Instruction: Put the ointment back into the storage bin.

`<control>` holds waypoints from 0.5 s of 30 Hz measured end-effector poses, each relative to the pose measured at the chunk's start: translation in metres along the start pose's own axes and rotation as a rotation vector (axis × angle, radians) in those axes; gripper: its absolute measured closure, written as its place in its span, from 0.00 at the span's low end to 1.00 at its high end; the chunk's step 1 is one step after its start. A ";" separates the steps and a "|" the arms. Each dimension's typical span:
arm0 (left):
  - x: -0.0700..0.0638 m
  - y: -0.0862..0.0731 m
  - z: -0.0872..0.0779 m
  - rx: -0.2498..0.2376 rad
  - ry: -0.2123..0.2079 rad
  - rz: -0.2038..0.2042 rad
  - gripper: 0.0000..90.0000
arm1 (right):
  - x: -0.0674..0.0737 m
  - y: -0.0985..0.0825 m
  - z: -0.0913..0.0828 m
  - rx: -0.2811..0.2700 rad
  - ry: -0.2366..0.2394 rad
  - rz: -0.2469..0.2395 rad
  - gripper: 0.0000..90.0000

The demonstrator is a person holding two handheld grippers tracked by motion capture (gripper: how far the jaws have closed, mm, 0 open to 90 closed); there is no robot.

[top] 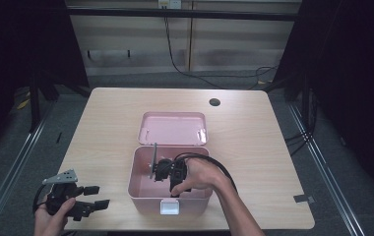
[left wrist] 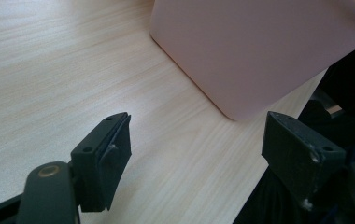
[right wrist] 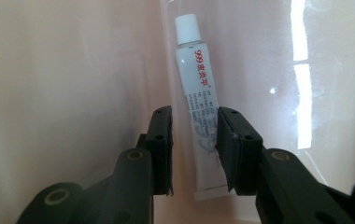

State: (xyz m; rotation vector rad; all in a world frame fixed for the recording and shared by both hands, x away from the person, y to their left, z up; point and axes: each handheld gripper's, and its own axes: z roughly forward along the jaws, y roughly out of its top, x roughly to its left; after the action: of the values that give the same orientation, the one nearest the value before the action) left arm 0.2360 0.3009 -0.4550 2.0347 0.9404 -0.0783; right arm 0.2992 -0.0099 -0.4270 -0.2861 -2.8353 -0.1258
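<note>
Two grippers were in use around the pink box [top: 140,189] on the table [top: 106,123]. Left of the box, the left gripper [top: 92,196] sat near its front corner, jaws wide apart and empty. Inside the box, the right gripper [right wrist: 194,149] had its jaws narrowed around a white tube [right wrist: 199,93], not visibly clamped. Behind the box lay its lid [top: 173,129].

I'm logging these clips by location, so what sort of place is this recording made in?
Probably a lab or recording studio bay, not a home: a bare wooden table with a cable hole, dark curtains on both sides, cables on the grey floor, and a person's handheld gripper.
</note>
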 end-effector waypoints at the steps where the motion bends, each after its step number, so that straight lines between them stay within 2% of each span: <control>1: 0.000 0.000 0.000 0.000 0.000 0.000 0.26 | 0.000 -0.001 -0.001 -0.005 -0.001 -0.004 0.74; 15: 0.000 0.000 0.001 0.001 -0.007 -0.001 0.26 | 0.004 -0.009 -0.018 -0.051 -0.040 0.024 0.70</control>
State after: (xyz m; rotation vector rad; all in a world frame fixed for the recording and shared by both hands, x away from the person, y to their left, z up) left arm 0.2361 0.3000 -0.4552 2.0341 0.9366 -0.0869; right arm 0.2983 -0.0203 -0.4096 -0.3371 -2.8706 -0.1889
